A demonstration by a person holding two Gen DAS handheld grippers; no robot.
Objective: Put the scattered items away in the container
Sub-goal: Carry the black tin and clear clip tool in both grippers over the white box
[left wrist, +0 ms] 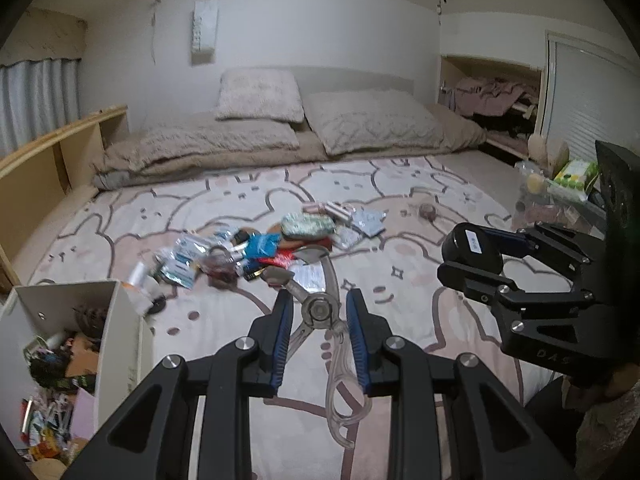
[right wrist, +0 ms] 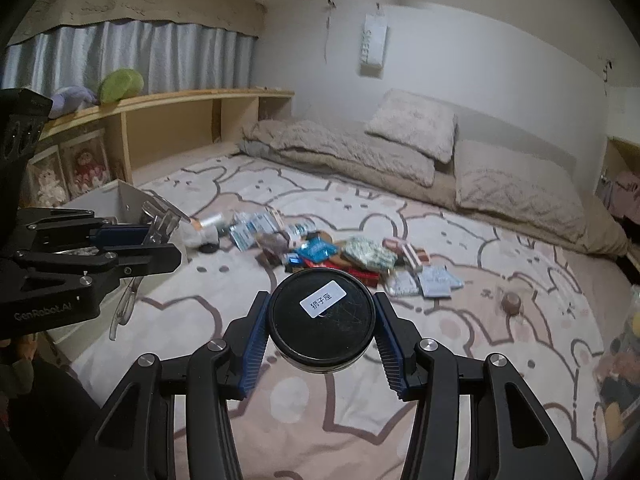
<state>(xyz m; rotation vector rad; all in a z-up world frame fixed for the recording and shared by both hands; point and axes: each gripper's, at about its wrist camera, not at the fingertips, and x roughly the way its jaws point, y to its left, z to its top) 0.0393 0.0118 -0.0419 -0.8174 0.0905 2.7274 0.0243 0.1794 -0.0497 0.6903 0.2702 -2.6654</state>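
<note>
Bed (left wrist: 420, 360) with a cartoon-bear sheet

A heap of packets (left wrist: 256, 252), a tape roll (left wrist: 429, 211), a white box (left wrist: 80, 320), pillows (left wrist: 372, 124) and a folded blanket (left wrist: 200, 152) lie on it.

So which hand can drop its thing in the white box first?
Probably the left gripper. It holds the clear-handled scissors, and the white box sits on its side. The right gripper, holding the black tin, is farther away.

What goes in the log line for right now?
left hand-held gripper: holds scissors | right hand-held gripper: holds round black tin | white bin: waiting
</note>
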